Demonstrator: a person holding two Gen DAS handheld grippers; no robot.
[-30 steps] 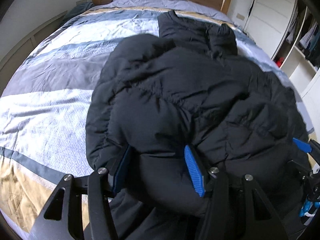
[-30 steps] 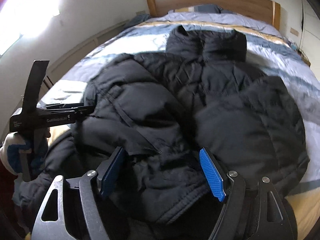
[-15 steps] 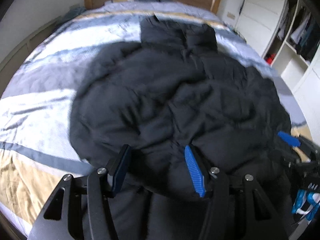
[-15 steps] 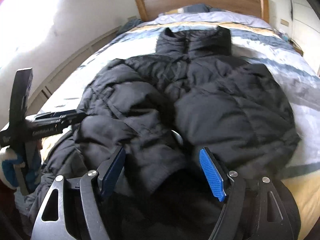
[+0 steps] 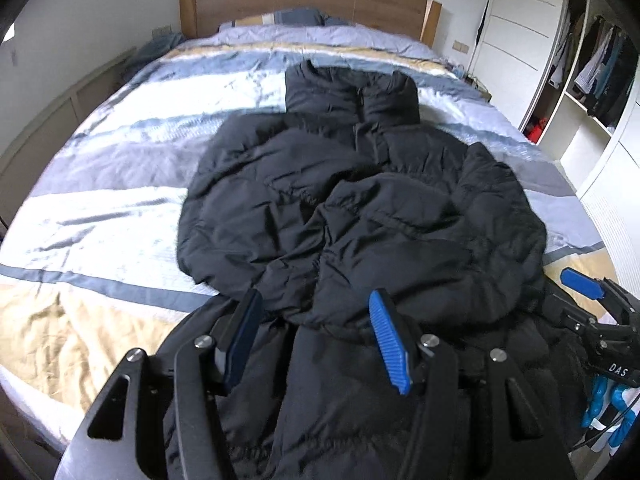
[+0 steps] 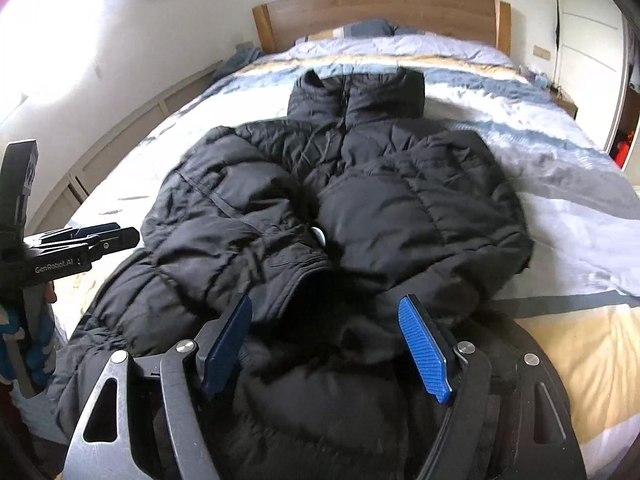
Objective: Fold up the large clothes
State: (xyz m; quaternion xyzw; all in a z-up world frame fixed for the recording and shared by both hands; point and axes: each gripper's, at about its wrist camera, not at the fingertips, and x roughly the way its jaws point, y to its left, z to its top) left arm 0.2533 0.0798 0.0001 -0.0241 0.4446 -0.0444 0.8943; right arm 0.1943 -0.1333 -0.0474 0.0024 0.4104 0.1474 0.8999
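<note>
Jacket position: the black puffer jacket (image 5: 360, 208) lies front-up on the bed (image 5: 120, 184), collar (image 5: 352, 96) at the far end toward the headboard (image 5: 308, 4), hem at the near edge and spilling over it under both tools.
Long axis: runs near to far, straight ahead of both hand-held grippers.
Sleeves: both appear folded in across the chest and meet near the middle.
Left hand-held gripper (image 5: 316, 336): jaws spread apart, blue pads either side of a ridge of hem fabric, not pinching it as far as I can tell.
Right hand-held gripper (image 6: 328, 344): jaws likewise spread, astride the near hem and an open cuff (image 6: 316, 280); released.
Nearer tool: neither clearly; each sits at the hem, left one toward the left half, right one toward the right half.
Likely next move: judged from this, close on the hem and carry it far, toward the collar.
Room: striped bedding lies open to left, right and beyond the collar; the wardrobe (image 5: 560, 60) stands well apart on the right.
Risk: puffy fill may spring back or slip.
</note>
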